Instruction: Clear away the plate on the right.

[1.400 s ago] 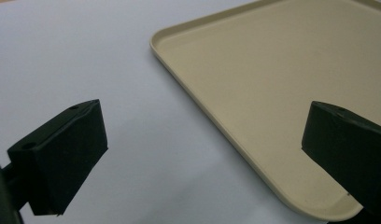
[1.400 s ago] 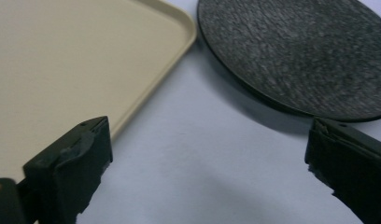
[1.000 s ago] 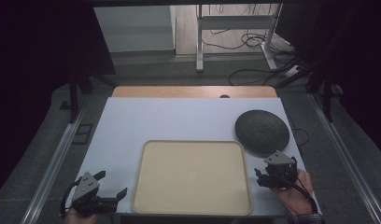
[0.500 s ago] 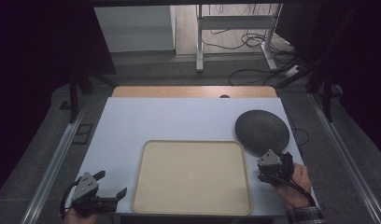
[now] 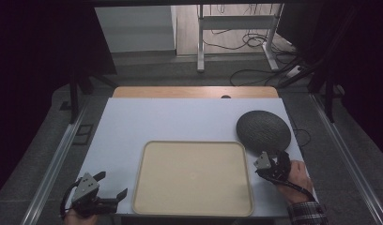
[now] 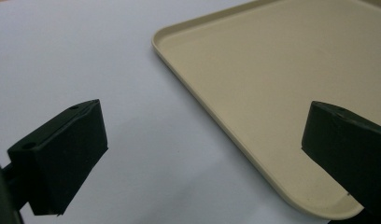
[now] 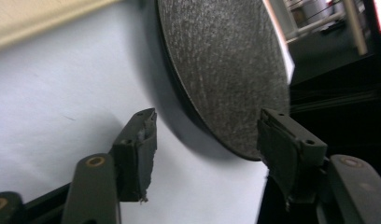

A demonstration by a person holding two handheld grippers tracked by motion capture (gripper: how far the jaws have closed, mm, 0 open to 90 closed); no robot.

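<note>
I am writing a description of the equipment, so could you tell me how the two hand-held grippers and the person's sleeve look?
Each is a black two-jaw tool with a grey three-cornered plate on top: the left hand-held gripper and the right hand-held gripper. A black cable trails from each. The left one's jaw pads are blocky matte black. The right one's jaws show round brass-coloured pivots. The sleeve at the right wrist is plaid.

Round dark grey speckled plate [image 7: 221, 70] cut off by the right gripper view's top edge; beige plastic tray [image 6: 282, 93] cropped at the left gripper view's right.
</note>
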